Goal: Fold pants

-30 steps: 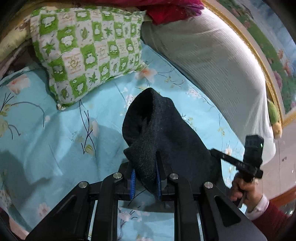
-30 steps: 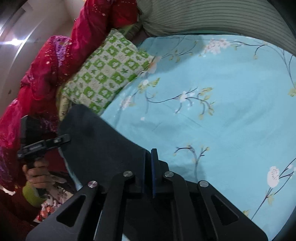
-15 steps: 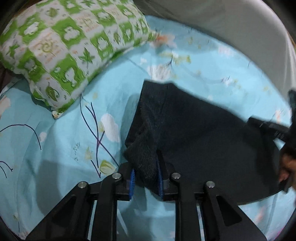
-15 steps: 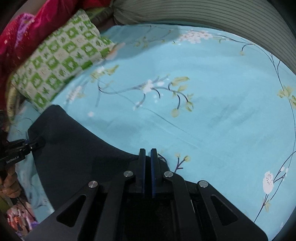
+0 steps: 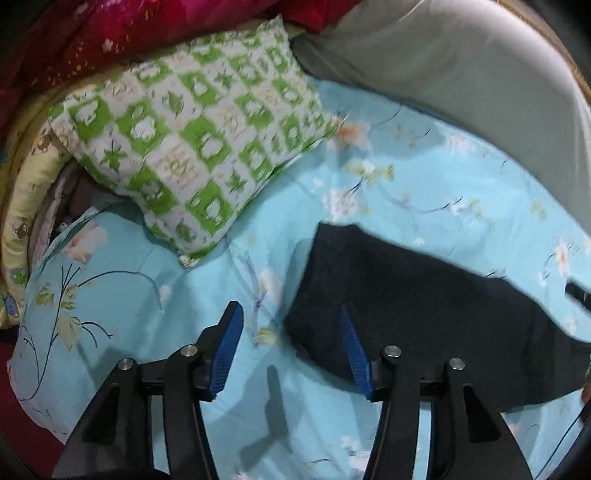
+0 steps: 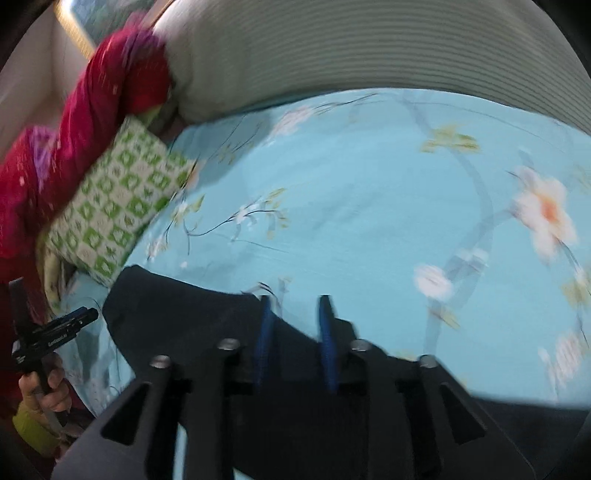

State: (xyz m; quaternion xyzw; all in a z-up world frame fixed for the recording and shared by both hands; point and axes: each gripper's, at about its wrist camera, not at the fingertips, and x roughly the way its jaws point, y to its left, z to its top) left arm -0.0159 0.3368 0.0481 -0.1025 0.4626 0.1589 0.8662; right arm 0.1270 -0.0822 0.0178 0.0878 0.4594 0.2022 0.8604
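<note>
Dark folded fabric pants (image 5: pixel 424 314) lie flat on light-blue floral bedsheet (image 5: pixel 147 295). Left gripper (image 5: pixel 288 332) opening w/ nothing gripped; right gripper (image 6: pixel 295 317) opening too — probably empty, view blurred.

Counts: 1 pair of dark pants (image 5: pixel 424 302), folded flat on 1 light-blue floral bedsheet (image 5: pixel 122 288). 1 green-and-white checked pillow (image 5: pixel 195 147). 1 red blanket (image 5: pixel 122 33) bunched behind it. 1 grey ribbed bolster (image 6: pixel 369 51) along the bed edge. 1 yellow cartoon-print cushion (image 5: pixel 22 206) at the far left. 2 grippers: left gripper (image 5: pixel 290 349), right gripper (image 6: pixel 295 332). 1 hand (image 6: pixel 44 391) visible in the right wrist view.
</note>
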